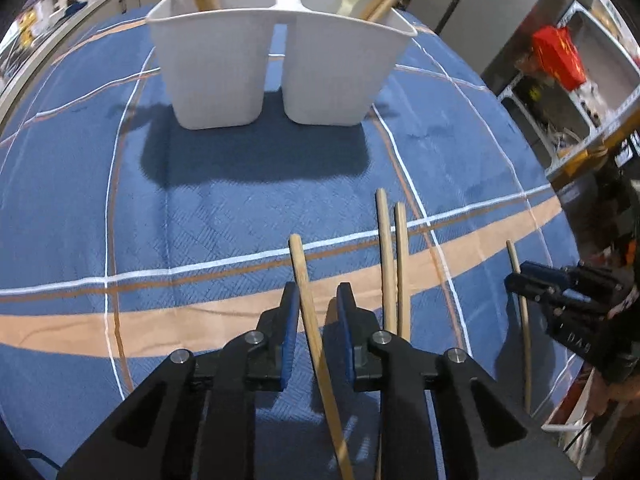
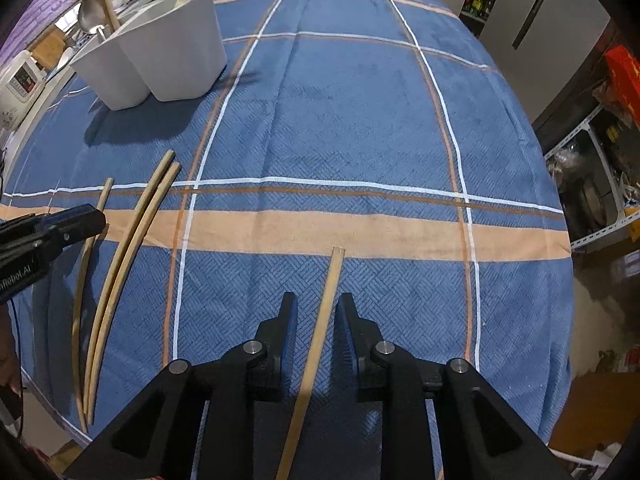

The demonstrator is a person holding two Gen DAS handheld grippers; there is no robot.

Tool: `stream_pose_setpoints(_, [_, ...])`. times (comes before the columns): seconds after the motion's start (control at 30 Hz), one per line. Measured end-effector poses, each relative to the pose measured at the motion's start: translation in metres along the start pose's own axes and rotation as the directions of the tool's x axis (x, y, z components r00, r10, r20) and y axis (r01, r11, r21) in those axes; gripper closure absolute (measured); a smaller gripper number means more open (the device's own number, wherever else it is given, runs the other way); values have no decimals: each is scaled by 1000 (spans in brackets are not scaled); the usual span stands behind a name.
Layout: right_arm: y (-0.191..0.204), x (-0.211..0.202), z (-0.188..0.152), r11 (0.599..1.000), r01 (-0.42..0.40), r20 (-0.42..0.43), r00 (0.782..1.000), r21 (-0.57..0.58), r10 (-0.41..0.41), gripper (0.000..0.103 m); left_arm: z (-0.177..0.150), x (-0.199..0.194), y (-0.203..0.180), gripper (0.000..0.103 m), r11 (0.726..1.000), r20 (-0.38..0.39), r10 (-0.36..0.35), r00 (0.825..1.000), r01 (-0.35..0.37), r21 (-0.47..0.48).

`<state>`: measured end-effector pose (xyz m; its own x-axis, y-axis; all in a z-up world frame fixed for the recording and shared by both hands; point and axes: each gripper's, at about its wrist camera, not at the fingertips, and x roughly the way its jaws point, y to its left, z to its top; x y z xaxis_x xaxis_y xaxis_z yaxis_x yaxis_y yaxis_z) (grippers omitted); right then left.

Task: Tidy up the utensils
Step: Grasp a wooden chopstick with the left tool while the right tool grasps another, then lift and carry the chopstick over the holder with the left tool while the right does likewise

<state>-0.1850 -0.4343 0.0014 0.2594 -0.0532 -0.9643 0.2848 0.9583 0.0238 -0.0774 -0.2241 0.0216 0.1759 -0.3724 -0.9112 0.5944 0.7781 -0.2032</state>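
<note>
My left gripper (image 1: 318,300) stands open low over the blue plaid cloth. A wooden chopstick (image 1: 310,308) runs between its blue pads, close to the left pad and with a gap to the right one. A pair of chopsticks (image 1: 394,264) lies just to its right. My right gripper (image 2: 317,308) is open too, with a single chopstick (image 2: 320,344) lying on the cloth between its fingers and touching neither. It also shows at the right edge of the left wrist view, the right gripper (image 1: 520,280) beside that chopstick (image 1: 522,320). The left gripper (image 2: 80,220) appears at the left of the right wrist view.
A white utensil holder (image 1: 280,68) with several compartments stands at the far side, holding wooden handles, a pale spatula and a metal ladle; the same holder (image 2: 160,56) sits far left. The table's near edge (image 2: 52,408) is close. Shelves (image 1: 568,92) stand to the right.
</note>
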Motion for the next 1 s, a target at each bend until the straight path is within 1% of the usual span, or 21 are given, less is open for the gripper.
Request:
stream_pose_setpoints(0.1, [0, 3, 10, 1000, 1, -24, 1000, -1, -1, 81, 4, 4, -8, 85, 999, -11, 30, 999, -30, 35])
stream_pose_setpoints(0.17, [2, 4, 14, 1000, 4, -22, 1000, -9, -4, 84, 4, 4, -12, 85, 998, -3, 51, 999, -51, 49])
stream_pose_setpoints(0.2, [4, 4, 15, 1000, 0, -16, 1000, -13, -1, 89, 3, 5, -14, 85, 997, 4, 60, 998, -60, 54])
stream_pose_setpoints(0.23, [6, 3, 14, 1000, 0, -9, 1000, -15, 0, 94, 2, 4, -17, 94, 996, 12, 71, 997, -71, 55])
stream_pose_setpoints(0.27, [8, 2, 13, 1000, 7, 4, 1000, -19, -7, 95, 2, 5, -18, 97, 996, 15, 71, 997, -72, 49])
stream_pose_setpoints(0.3, [10, 2, 11, 1000, 15, 21, 1000, -23, -15, 95, 1, 5, -16, 97, 998, 19, 48, 999, -49, 27])
stream_pose_setpoints(0.4, [9, 2, 8, 1000, -13, 60, 998, -6, 13, 96, -4, -1, -12, 97, 999, 41, 25, 999, -24, -24])
stream_pose_setpoints(0.43, [5, 2, 8, 999, -47, 74, 996, 19, 46, 97, -6, -7, -11, 97, 999, 58, 17, 998, -16, -32])
stream_pose_setpoints(0.53, [-5, -5, 2, 991, -114, 133, 986, 66, 104, 97, -14, -30, -6, 97, 999, 117, -1, 993, 6, -41])
stream_pose_setpoints(0.6, [-10, -16, -2, 984, -156, 188, 972, 83, 139, 97, -18, -45, -4, 97, 998, 150, -20, 989, 28, -55])
stream_pose_setpoints(0.67, [-16, -27, -4, 980, -175, 236, 960, 91, 149, 97, -23, -62, -2, 97, 997, 188, -28, 982, 43, -72])
stream_pose_setpoints(0.73, [-15, -44, -6, 976, -194, 290, 944, 96, 159, 97, -29, -77, 0, 97, 996, 222, -27, 975, 46, -81])
stream_pose_setpoints(0.83, [-13, -69, -15, 972, -215, 364, 916, 94, 168, 97, -39, -103, 2, 97, 995, 282, -24, 959, 51, -91])
stream_pose_setpoints(0.93, [-10, -92, -25, 968, -239, 433, 883, 77, 183, 97, -49, -124, 3, 97, 994, 332, -11, 943, 46, -97])
stream_pose_setpoints(1.0, [-1, -105, -37, 967, -245, 466, 865, 65, 188, 97, -56, -140, 4, 97, 994, 362, -1, 932, 41, -105])
